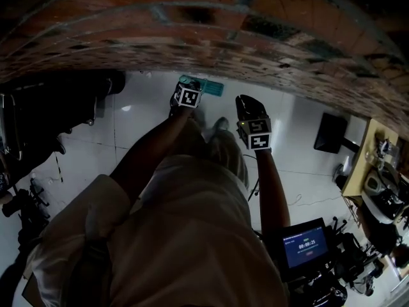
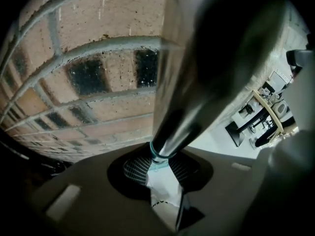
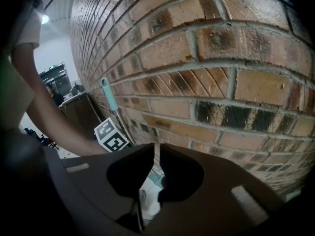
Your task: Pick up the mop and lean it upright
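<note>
In the head view the mop's teal head (image 1: 206, 86) lies on the white floor at the foot of the brick wall (image 1: 192, 34). My left gripper (image 1: 186, 100) is just in front of it. In the left gripper view, this gripper (image 2: 160, 157) is shut on the mop's dark handle (image 2: 197, 92), just below a teal ring (image 2: 156, 151). My right gripper (image 1: 246, 104) hangs to the right, apart from the mop. Its jaws (image 3: 156, 150) are shut with nothing between them. The handle's teal-tipped upper end (image 3: 110, 98) rises along the wall above the left gripper's marker cube (image 3: 112, 135).
Dark furniture (image 1: 51, 107) stands at the left. At the right are a black box (image 1: 331, 132) on the floor and a table (image 1: 358, 171) with clutter. A lit screen (image 1: 305, 245) and camera gear (image 1: 19, 210) sit near the person's legs.
</note>
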`<state>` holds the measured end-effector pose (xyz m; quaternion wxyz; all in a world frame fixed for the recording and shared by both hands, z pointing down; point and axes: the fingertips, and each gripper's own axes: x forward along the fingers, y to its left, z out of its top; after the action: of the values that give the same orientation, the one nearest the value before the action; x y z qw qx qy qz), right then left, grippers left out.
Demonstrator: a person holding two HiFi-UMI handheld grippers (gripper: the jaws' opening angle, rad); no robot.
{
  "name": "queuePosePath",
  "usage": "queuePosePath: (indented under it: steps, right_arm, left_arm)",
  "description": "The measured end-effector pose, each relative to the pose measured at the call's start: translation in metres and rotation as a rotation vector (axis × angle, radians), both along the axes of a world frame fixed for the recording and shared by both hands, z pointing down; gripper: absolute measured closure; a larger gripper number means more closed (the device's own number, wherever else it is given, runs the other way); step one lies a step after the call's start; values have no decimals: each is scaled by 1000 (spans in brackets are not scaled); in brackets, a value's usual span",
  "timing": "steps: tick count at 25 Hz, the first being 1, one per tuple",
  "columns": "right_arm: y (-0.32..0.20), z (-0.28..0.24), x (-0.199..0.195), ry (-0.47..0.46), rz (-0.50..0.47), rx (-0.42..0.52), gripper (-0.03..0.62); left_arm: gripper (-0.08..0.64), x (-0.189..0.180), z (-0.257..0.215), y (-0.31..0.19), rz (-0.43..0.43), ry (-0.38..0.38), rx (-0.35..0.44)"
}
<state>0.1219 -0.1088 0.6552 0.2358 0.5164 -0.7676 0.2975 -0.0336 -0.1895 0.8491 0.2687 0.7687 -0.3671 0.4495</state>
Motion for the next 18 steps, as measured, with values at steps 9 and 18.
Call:
queuePosePath:
  steps: [9, 18]
  right_arm:
    - [6, 11, 8, 4, -21, -20, 552]
    - [17, 18, 11, 9, -46, -41, 552]
  left_arm:
    - [436, 5, 3, -9, -34, 16, 81]
    - [436, 6, 2, -3, -68, 13, 100]
